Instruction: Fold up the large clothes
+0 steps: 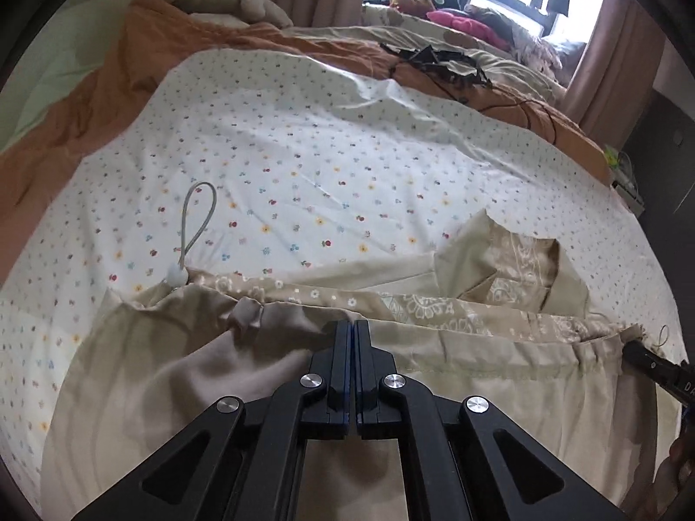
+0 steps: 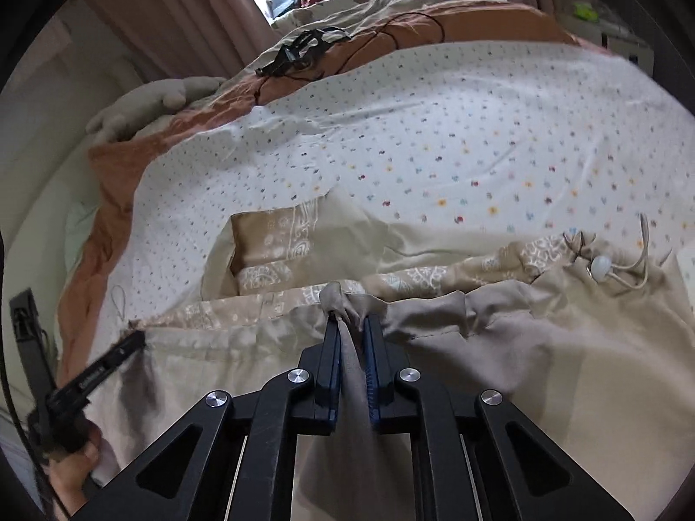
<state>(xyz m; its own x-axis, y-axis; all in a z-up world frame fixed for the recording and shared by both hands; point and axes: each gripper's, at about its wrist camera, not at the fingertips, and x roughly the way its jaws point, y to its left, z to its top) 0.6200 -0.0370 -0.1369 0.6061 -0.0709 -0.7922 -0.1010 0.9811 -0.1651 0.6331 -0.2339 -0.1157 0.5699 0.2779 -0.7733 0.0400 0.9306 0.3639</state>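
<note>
Lying spread on the bed (image 1: 304, 152) with only its hem doubled over, the beige garment (image 2: 478, 338) remains largely unfolded, the left hand-held gripper (image 1: 354, 325) pressed together at its hem and the right hand-held gripper (image 2: 352, 325) pinching a gathered fold

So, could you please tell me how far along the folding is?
Done: the beige garment lies laid out on the floral sheet. In hand: the right gripper pinches its gathered drawstring hem; the left gripper is shut at that hem, grip unclear. Left: no tidy fold shows yet, so all the folding.
</note>
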